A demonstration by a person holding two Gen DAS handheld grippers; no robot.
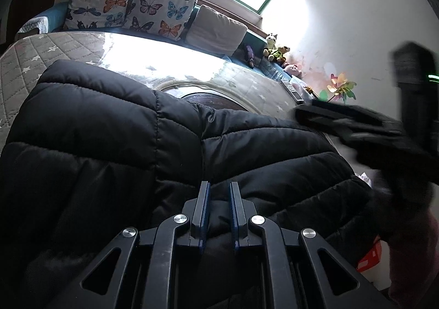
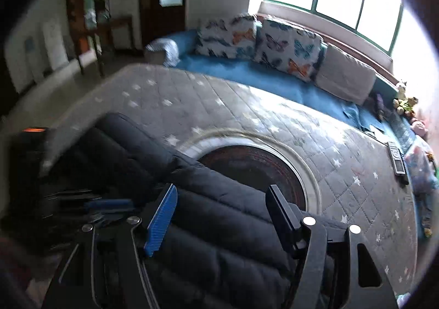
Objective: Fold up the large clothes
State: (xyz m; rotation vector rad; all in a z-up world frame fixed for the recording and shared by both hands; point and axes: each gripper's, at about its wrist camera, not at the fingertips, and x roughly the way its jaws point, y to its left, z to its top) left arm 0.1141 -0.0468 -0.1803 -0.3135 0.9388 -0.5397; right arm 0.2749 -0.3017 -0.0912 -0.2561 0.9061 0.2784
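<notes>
A black puffer jacket (image 1: 109, 130) lies spread over a grey quilted mat with white stars (image 1: 41, 61). My left gripper (image 1: 219, 191) sits at the jacket's near edge, its blue-padded jaws narrow with a fold of the black fabric pinched between them. In the right wrist view the jacket (image 2: 219, 240) fills the bottom. My right gripper (image 2: 222, 199) hovers over it, jaws wide apart and nothing pressed between the pads. Motion blurs that view. The right gripper's fingers (image 1: 337, 114) show as a dark smear beyond the jacket's right edge. The left gripper (image 2: 107, 206) appears blurred at the lower left.
A dark round patch (image 2: 255, 169) is set in the mat (image 2: 247, 105) just past the jacket. Behind stand butterfly cushions (image 1: 162, 7), a beige cushion (image 1: 216, 28) on a blue couch (image 2: 219, 64), plush toys (image 1: 274, 48), a remote (image 2: 396, 158) and a pinwheel (image 1: 340, 86).
</notes>
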